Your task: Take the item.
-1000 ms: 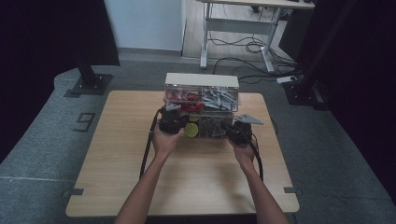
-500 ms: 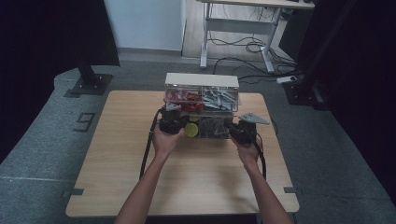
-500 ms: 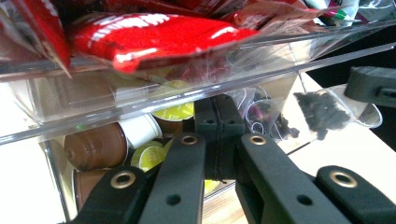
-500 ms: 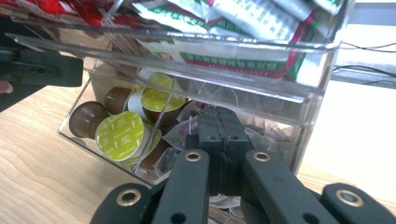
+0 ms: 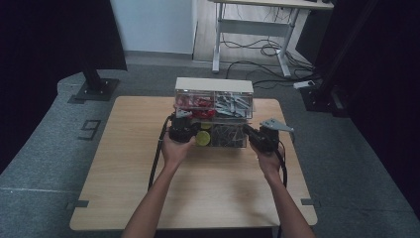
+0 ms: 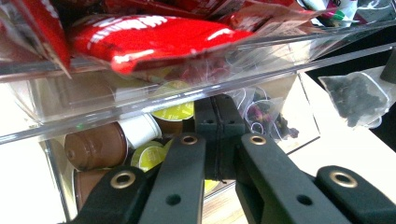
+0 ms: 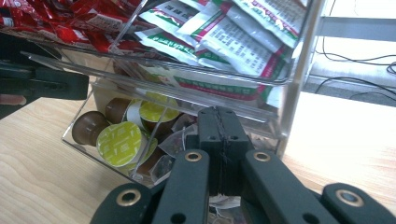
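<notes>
2 clear drawers (image 5: 213, 119), red packets (image 6: 154, 39), coffee capsules (image 7: 119, 137) below.

The right gripper (image 7: 218, 135) points at a clear acrylic two-tier organiser (image 7: 299, 70) on a light wooden table (image 7: 37, 158), its two black jaws pressed together with no gap between them, tips at the front of the lower tier. That tier holds brown coffee capsules (image 7: 86, 127) with yellow-green foil lids (image 7: 119, 137), and see-through tea sachets (image 7: 177, 137) just beside them behind a thin divider. The upper tier carries red packets (image 7: 70, 23) on one side and white sachets with green and red print (image 7: 243, 37) on the other. The left gripper (image 7: 42, 83), dark and blurred, reaches in from the left edge. Cables (image 7: 359, 70) lie on the floor beyond the table.
</notes>
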`<action>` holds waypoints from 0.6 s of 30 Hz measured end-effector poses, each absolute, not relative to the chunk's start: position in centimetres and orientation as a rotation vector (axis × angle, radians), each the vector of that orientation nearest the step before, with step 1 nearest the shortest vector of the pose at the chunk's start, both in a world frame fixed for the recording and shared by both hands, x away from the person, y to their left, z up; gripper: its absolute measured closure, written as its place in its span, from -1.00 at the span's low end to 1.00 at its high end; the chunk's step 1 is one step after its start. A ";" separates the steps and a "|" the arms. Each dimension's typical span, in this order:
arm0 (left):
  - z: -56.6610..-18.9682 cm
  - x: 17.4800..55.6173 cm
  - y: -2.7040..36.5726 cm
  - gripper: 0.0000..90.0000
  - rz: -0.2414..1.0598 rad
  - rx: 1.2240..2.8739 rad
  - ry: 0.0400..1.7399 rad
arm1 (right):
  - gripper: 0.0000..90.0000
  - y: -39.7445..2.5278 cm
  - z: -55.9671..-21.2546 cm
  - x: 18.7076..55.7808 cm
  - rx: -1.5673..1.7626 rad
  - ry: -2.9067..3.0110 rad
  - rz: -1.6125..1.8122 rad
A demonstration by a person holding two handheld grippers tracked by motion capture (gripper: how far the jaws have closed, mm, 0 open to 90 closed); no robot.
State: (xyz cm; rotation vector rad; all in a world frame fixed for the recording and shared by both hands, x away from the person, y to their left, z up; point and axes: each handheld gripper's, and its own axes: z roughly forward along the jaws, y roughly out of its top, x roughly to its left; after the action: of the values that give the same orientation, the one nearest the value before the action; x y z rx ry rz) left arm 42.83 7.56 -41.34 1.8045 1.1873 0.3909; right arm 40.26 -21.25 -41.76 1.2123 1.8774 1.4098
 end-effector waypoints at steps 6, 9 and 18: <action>-41.3 42.8 7.5 1.00 0.392 1.804 1.188 | 0.98 -22.2 -41.4 40.2 1.221 1.860 1.406; -41.3 42.8 7.5 1.00 0.392 1.803 1.188 | 0.98 -22.5 -41.3 40.2 1.224 1.856 1.401; -41.3 42.8 7.5 1.00 0.390 1.803 1.187 | 0.98 -23.3 -41.2 40.2 1.238 1.844 1.391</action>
State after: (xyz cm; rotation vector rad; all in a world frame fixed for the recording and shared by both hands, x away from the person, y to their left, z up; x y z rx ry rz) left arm 42.79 7.52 -41.31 1.8031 1.1866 0.3898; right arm 40.23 -23.31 -41.22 1.2385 1.8436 1.3913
